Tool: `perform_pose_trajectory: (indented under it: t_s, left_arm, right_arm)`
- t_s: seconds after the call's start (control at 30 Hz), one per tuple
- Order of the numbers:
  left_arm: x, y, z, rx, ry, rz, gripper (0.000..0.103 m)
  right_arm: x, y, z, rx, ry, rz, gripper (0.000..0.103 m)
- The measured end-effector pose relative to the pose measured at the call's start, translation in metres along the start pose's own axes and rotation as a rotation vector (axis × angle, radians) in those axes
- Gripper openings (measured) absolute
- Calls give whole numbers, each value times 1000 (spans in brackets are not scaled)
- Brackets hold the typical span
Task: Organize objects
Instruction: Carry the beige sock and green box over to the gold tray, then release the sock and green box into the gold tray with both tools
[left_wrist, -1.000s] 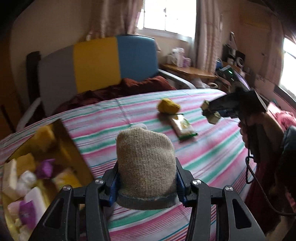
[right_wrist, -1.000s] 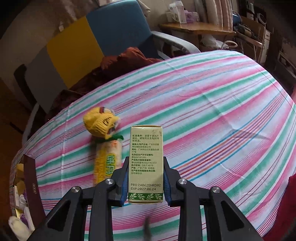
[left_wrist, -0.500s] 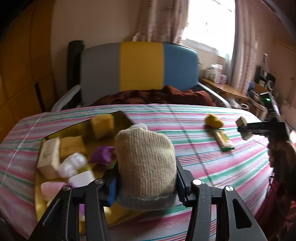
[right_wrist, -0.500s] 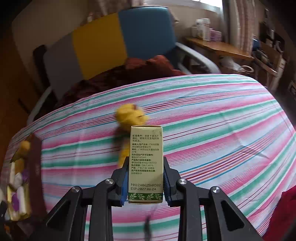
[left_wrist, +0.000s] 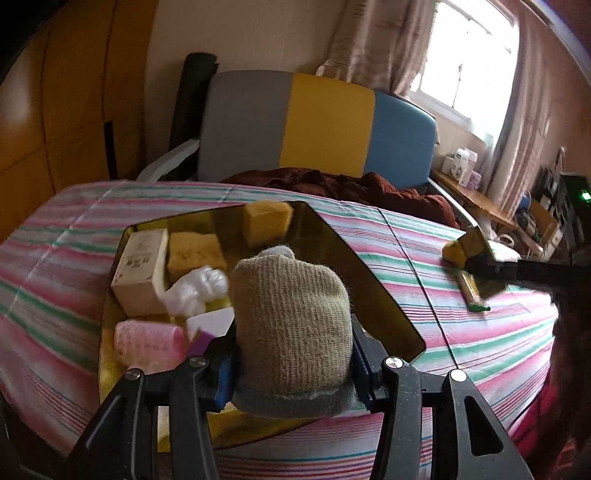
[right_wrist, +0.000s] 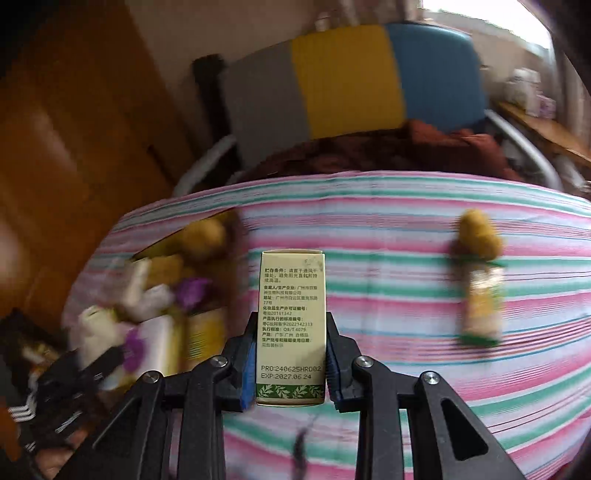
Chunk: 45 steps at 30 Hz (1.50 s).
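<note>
Already over the gold tray (left_wrist: 369, 280), the left gripper (left_wrist: 291, 365) had its jaws clenched on a knitted beige sock (left_wrist: 291, 321); the right gripper (right_wrist: 290, 363), grasping an upright green-and-cream carton (right_wrist: 291, 325), had the tray off to its left.

Your window (left_wrist: 476, 70) blows out white, room's dim, right wrist view is motion-smeared, fisheye edges bend dark.

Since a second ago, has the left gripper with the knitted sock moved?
Yes. The left gripper, shut on the knitted sock, has swung left: the gold tray, earlier at the view's left edge beside it, now lies behind it.
</note>
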<state>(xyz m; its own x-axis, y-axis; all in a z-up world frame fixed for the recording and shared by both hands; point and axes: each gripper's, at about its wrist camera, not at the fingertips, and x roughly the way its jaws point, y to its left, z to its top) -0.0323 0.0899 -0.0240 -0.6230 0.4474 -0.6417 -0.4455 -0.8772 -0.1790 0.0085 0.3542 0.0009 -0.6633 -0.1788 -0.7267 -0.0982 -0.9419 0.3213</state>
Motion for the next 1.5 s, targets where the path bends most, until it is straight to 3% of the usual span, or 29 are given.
perform_pose_trajectory:
  t_s: [0.3,0.77,0.9,0.97,1.07,1.23,1.5]
  left_arm:
    - [-12,51,-1,-144,2,11,51]
    - [13,61,44,-262,9,-100,51]
    - [29,59,57,-265,11,-95,53]
    - [36,59,61,-274,15,-88,66]
    - [37,61,62,-291,5,-93,71]
    - [33,62,51,-282,12,-80,71]
    - [17,61,30,-225,-3,26,71]
  right_arm:
    - [29,61,-10,-95,65,108,30]
    - [54,79,8,-100,72,119,30]
    - [60,80,12,-79,71,130,30]
    - [67,81,9,-64,94,143,30]
    - [74,83,2,-51,121,148,31]
    - [81,84,-8,-40,153,149,31]
    - [75,91,-17,-65,149,129,31]
